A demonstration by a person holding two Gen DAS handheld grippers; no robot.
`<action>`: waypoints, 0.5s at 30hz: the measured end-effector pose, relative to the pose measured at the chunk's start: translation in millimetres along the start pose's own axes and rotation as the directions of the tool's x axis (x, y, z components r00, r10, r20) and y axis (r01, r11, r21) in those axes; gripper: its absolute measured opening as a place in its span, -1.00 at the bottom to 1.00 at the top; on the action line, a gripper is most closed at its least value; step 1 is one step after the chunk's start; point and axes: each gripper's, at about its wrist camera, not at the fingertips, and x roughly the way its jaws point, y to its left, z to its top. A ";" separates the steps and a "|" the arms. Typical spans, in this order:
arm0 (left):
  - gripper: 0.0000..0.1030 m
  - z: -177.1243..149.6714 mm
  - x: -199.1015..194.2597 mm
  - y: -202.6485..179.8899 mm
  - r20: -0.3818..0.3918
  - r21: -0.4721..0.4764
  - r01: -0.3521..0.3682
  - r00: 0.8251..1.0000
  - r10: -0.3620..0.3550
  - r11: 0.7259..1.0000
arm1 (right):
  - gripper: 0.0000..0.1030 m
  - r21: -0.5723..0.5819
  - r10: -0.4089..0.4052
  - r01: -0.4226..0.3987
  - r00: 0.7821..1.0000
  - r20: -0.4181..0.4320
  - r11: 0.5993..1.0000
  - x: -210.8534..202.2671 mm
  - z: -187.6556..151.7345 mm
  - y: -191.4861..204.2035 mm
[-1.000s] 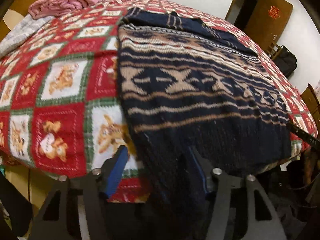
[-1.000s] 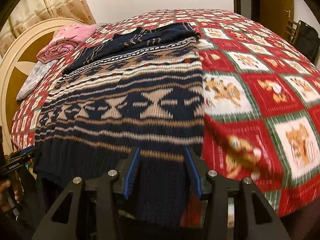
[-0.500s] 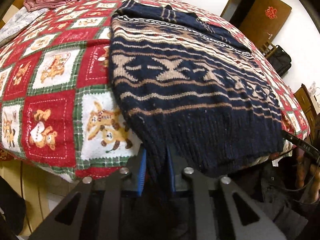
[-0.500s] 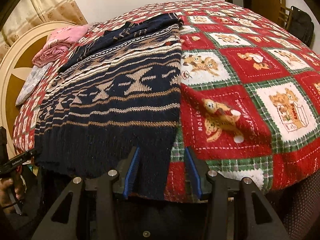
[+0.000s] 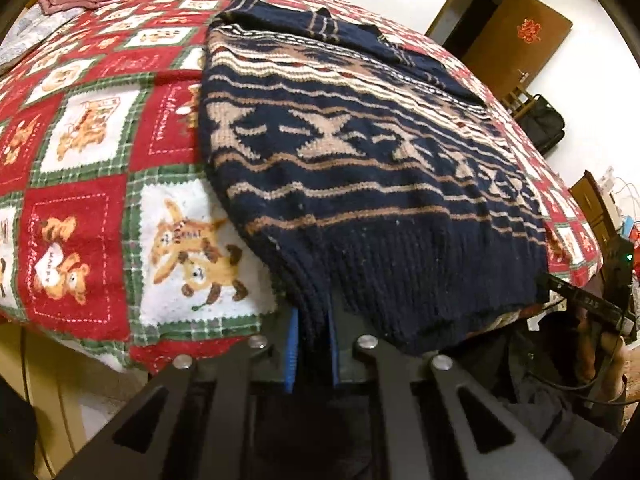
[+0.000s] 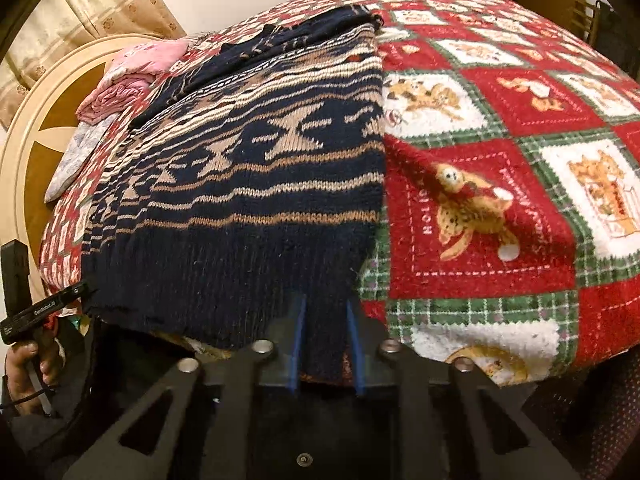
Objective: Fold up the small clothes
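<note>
The left gripper (image 5: 313,344) and the right gripper (image 6: 326,344), jaws having just been closing, are each pinching a bottom corner of the navy patterned sweater (image 5: 360,168), which is lying spread ahead of them on the bear-print blanket (image 5: 80,160)

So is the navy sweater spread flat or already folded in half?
Spread flat: the sweater lies open on the blanket, sleeves folded across its top.
</note>
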 end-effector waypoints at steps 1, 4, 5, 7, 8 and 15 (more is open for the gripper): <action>-0.76 0.5 -1.4 0.8 0.004 -0.005 0.014 1.000 -0.014 1.000 | -0.83 0.002 0.016 -0.016 1.000 0.007 1.000 -2.0 0.4 0.5; -0.77 3.7 -9.2 3.5 0.035 -0.018 0.045 0.998 -0.045 0.999 | -0.87 -0.011 0.055 -0.055 0.997 0.045 0.998 -12.2 1.3 5.7; -0.77 5.0 -12.3 2.9 0.047 -0.017 0.047 0.998 -0.047 0.999 | -0.87 -0.014 0.063 -0.062 0.997 0.054 0.998 -14.9 1.0 7.0; -0.78 7.6 -19.9 1.6 0.077 -0.009 0.054 0.996 -0.053 0.999 | -0.87 -0.025 0.087 -0.085 0.993 0.081 0.996 -22.4 2.0 10.5; -0.78 8.9 -22.9 0.8 0.092 -0.005 0.058 0.994 -0.057 0.998 | -0.88 -0.029 0.095 -0.092 0.991 0.090 0.995 -25.2 2.1 11.5; -0.78 18.6 -47.4 0.0 0.176 -0.001 0.086 0.981 -0.084 0.996 | -0.88 -0.034 0.124 -0.120 0.981 0.152 0.992 -42.2 6.1 12.2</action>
